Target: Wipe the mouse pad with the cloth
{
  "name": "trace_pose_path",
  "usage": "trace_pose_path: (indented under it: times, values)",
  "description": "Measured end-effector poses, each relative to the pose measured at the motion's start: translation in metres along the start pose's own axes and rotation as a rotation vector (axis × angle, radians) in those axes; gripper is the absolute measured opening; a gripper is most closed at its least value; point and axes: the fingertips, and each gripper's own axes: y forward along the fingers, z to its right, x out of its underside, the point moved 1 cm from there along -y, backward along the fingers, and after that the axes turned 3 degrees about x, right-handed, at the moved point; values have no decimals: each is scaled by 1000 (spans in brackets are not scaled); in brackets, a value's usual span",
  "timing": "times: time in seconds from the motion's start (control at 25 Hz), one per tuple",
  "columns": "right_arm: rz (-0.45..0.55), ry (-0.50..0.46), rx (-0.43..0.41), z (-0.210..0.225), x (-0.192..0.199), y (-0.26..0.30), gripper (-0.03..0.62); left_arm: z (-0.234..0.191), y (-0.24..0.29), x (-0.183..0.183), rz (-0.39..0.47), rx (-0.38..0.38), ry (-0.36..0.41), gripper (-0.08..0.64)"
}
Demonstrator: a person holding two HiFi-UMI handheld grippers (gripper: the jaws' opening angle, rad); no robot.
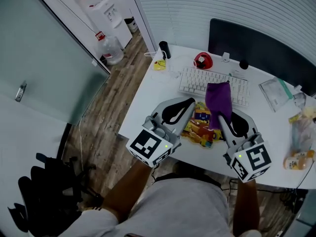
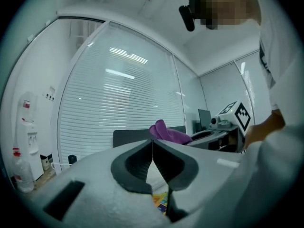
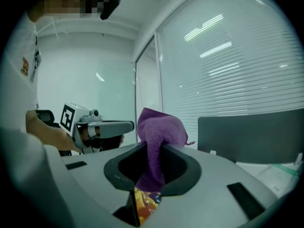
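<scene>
A colourful mouse pad [image 1: 201, 127] lies on the white desk [image 1: 148, 90] in front of the keyboard, between my two grippers. My right gripper [image 1: 220, 116] is shut on a purple cloth [image 1: 218, 100], which stands up from the jaws above the pad's right side. In the right gripper view the purple cloth [image 3: 156, 141] is pinched between the jaws, with the mouse pad [image 3: 146, 201] showing below. My left gripper [image 1: 190, 102] is shut with nothing in it, over the pad's left side. The left gripper view shows the shut jaws and the cloth [image 2: 168, 133] beyond.
A white keyboard [image 1: 212, 84] lies behind the pad, a red mouse [image 1: 203, 60] and a black monitor [image 1: 261, 53] farther back. A yellow object [image 1: 159, 64] sits at the desk's left, packets and a bottle [image 1: 297, 159] at the right. A water dispenser [image 1: 106, 15] stands on the wood floor.
</scene>
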Motion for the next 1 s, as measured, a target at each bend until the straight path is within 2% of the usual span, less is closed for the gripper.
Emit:
trace_pose_path:
  times: [0.4,1.0]
  values:
    - [241,20,-14,-18,-39,-9,69,2,-6,-30,123,-33,48,15]
    - [264,2,68,-8,-39,-17,69,10,-7,-32,138,-11,52,15]
